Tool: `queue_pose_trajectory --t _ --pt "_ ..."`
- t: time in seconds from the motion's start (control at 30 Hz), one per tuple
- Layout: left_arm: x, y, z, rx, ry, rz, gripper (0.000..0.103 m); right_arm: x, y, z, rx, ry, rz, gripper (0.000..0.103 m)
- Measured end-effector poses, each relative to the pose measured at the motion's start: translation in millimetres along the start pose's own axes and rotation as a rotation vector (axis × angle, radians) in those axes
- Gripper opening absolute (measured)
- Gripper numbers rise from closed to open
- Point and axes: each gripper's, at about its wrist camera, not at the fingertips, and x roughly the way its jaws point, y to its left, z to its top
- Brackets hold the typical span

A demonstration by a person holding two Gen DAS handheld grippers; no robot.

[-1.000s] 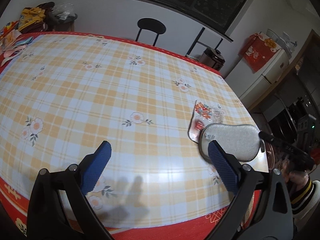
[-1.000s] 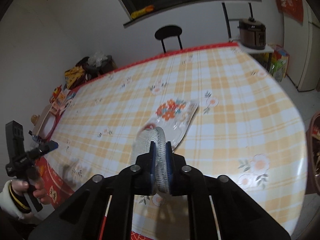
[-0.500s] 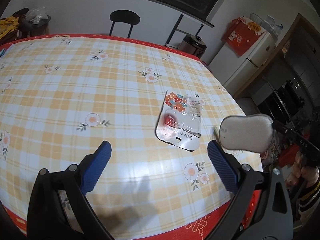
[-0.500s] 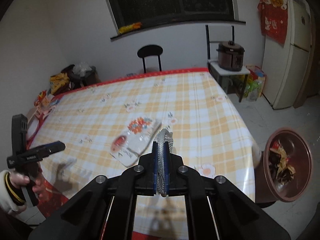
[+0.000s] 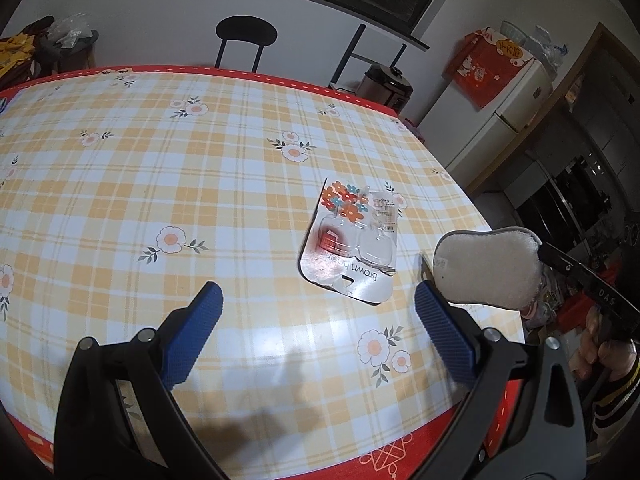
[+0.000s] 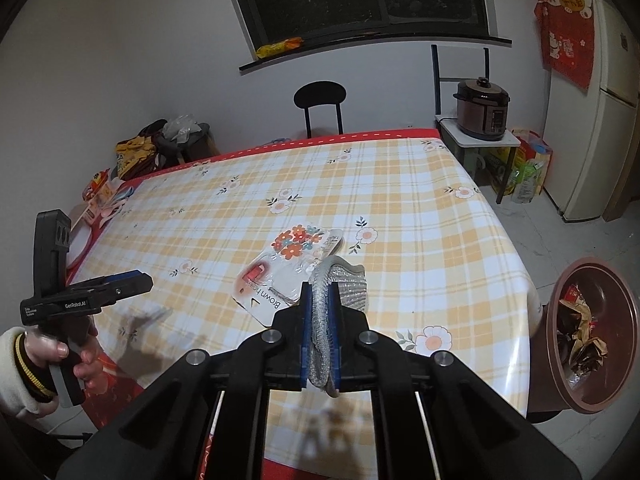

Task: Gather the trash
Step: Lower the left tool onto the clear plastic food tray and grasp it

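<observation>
An empty plastic blister pack [image 5: 354,242] with a flower print lies flat on the checked tablecloth; it also shows in the right wrist view [image 6: 286,266]. My left gripper [image 5: 316,324] is open and empty, above the table's near edge, short of the pack. My right gripper [image 6: 320,320] is shut on a grey-white sponge pad [image 6: 340,284], held above the table just right of the pack; the pad also shows in the left wrist view [image 5: 488,266]. A brown trash bin [image 6: 588,336] with crumpled wrappers stands on the floor off the table's right side.
A black chair [image 6: 320,100] stands at the far table edge. A rice cooker [image 6: 482,110] sits on a small stand, with a white fridge [image 6: 604,112] beyond. Packets and bags [image 6: 108,196] lie at the far left corner.
My right gripper lifted the sponge pad off the blister pack and drew back toward the near edge. My left gripper swung right, bringing the pack toward the middle of its view.
</observation>
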Motion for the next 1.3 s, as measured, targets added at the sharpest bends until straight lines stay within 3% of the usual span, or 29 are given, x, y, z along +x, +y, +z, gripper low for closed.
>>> queue_pose_trajectory --t 0.1,0.17,0.23,0.27,0.4,0.5,0.7,0.8,0.93,1.07,1.3 --pt "0.6 4.6 1.1 -0.006 0.002 0.001 0.095 2.1 1.3 2.1 -0.003 0.007 -0.018 0.009" --pt "0.8 5.3 0.9 -0.006 0.002 0.001 0.095 4.8 0.2 2.9 0.004 0.022 -0.026 0.017" --pt "1.8 6.7 1.1 -0.010 0.004 -0.001 0.095 7.9 -0.7 0.9 0.013 0.035 -0.015 0.033" --pt "1.2 7.5 0.4 -0.011 0.004 -0.001 0.095 9.5 -0.5 -0.4 0.017 0.039 -0.002 0.033" --pt "1.5 8.5 0.5 -0.012 0.004 -0.001 0.095 15.1 5.0 -1.1 0.010 0.058 0.030 0.033" --pt "1.8 8.9 0.7 -0.013 0.003 -0.001 0.095 14.2 7.5 2.7 0.029 0.064 0.067 0.015" --pt "6.7 8.0 3.0 -0.002 0.008 -0.012 0.094 -1.2 1.3 6.4 0.052 0.038 0.029 0.014" --pt "16.3 2.7 8.8 0.017 0.010 -0.034 0.082 -12.7 -6.0 11.5 0.066 0.006 0.008 0.014" --pt "47.6 -20.2 25.0 0.090 0.030 -0.039 0.078 -19.9 -16.8 14.3 0.076 -0.016 -0.016 0.014" --pt "93.5 -49.0 40.7 0.180 0.052 -0.004 0.088 -21.0 -28.2 12.6 0.097 -0.018 -0.021 0.014" --pt "160.7 -70.6 58.3 0.249 0.125 0.051 0.086 -22.7 -44.5 11.6 0.119 -0.023 -0.014 0.014"
